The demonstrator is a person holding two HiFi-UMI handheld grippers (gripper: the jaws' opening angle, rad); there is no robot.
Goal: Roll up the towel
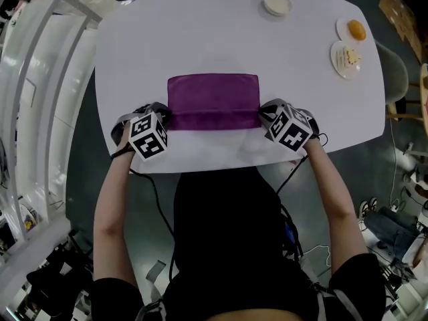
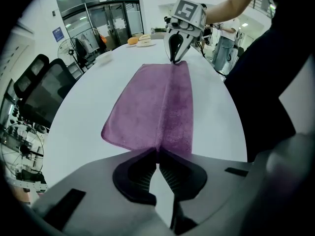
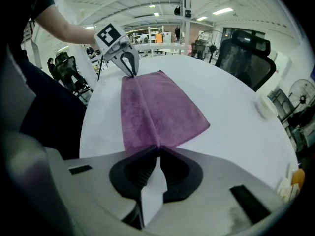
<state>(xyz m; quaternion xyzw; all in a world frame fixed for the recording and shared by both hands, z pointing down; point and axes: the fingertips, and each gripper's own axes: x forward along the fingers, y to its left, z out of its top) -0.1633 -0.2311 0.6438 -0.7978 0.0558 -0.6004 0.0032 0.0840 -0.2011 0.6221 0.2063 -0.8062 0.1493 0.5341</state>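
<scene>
- White oval table (image 1: pixel 200 39) in a bright, open hall: a purple terry-cloth towel (image 1: pixel 212 93) lies on it close to the person's edge, its near strip folded over into a darker band.
- Grey left hand-held gripper (image 2: pixel 157 152) has its black-padded jaws closed on the towel's left end, with the fold pinched between them.
- Grey right hand-held gripper (image 3: pixel 158 150) is clamped the same way on the towel's right end — a raised crease runs along the towel from one gripper to the other.
- Both grippers point steeply down at the towel's near corners.
- Beyond the towel, a small round white dish (image 1: pixel 277 5) sits by the table's far edge.
- Well to the towel's right, two white plates (image 1: pixel 346 60) carry food — one an orange piece.
</scene>
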